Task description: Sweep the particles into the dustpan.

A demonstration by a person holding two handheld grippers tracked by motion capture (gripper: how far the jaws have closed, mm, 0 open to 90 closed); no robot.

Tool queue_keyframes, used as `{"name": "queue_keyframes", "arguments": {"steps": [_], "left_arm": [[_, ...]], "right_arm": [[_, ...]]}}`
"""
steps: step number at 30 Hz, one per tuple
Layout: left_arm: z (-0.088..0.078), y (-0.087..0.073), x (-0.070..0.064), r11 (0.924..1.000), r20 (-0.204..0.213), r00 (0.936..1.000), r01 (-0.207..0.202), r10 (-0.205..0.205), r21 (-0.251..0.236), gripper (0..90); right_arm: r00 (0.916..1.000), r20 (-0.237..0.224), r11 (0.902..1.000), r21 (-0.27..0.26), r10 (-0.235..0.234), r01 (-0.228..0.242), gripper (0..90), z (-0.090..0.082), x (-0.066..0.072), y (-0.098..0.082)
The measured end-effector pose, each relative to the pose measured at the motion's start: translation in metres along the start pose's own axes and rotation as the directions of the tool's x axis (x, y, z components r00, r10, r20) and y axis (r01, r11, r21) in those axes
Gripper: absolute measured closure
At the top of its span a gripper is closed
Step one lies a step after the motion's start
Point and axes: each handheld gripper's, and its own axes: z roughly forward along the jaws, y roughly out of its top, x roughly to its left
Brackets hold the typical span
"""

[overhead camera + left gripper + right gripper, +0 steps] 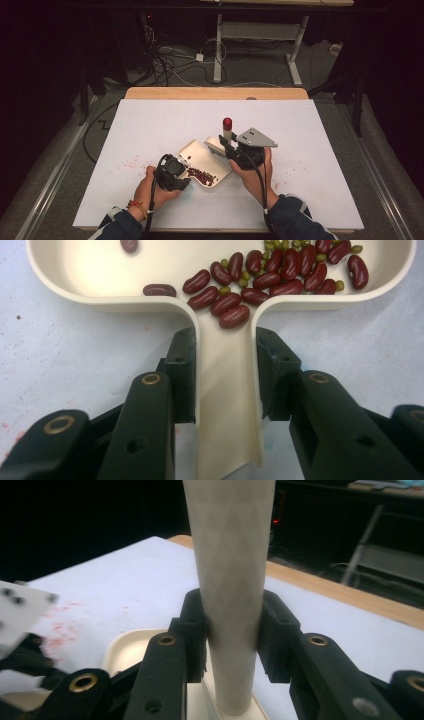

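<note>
A cream dustpan-shaped scoop [196,151] lies on the white table with a heap of red kidney beans [202,176] and a few small green beans [272,246] in it. My left gripper [187,171] is shut on the scoop's flat handle [225,390], one jaw on each side. My right gripper [226,145] is shut on the upright cream handle [231,555] of a small brush with a red cap [227,122]. The brush's base [214,145] stands at the scoop's far right edge.
Red stains [131,163] mark the white table cover [310,150] left of the scoop. A wooden strip [215,93] runs along the table's far edge. Beyond it are desk legs [218,50] and loose cables [165,55] on the floor.
</note>
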Motion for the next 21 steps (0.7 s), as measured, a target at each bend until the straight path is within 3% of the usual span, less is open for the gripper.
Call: {"name": "queue_keyframes", "arguments": {"steps": [6, 10, 12, 21], "left_arm": [[0.0, 0.0, 0.001, 1.0, 0.002, 1.0, -0.003, 0.003, -0.001, 63.9], [0.0, 0.0, 0.001, 1.0, 0.002, 1.0, -0.008, 0.008, -0.003, 63.9], [0.0, -0.001, 0.002, 1.0, 0.005, 1.0, -0.007, 0.007, -0.005, 63.9], [-0.002, -0.005, 0.004, 0.9998, 0.011, 0.9998, -0.018, 0.018, -0.01, 64.0]], "right_arm": [[0.9986, -0.045, 0.9995, 0.009, -0.029, 0.029, 69.2, -0.001, 0.009, 0.002], [0.9963, -0.086, 1.0, -0.004, -0.005, 0.004, 70.1, -0.005, 0.009, 0.006], [0.9953, -0.096, 0.9999, -0.012, -0.013, 0.012, 70.2, -0.007, 0.011, 0.008], [0.9951, -0.097, 0.9981, -0.06, -0.021, 0.015, 70.1, -0.02, 0.002, 0.019]]}}
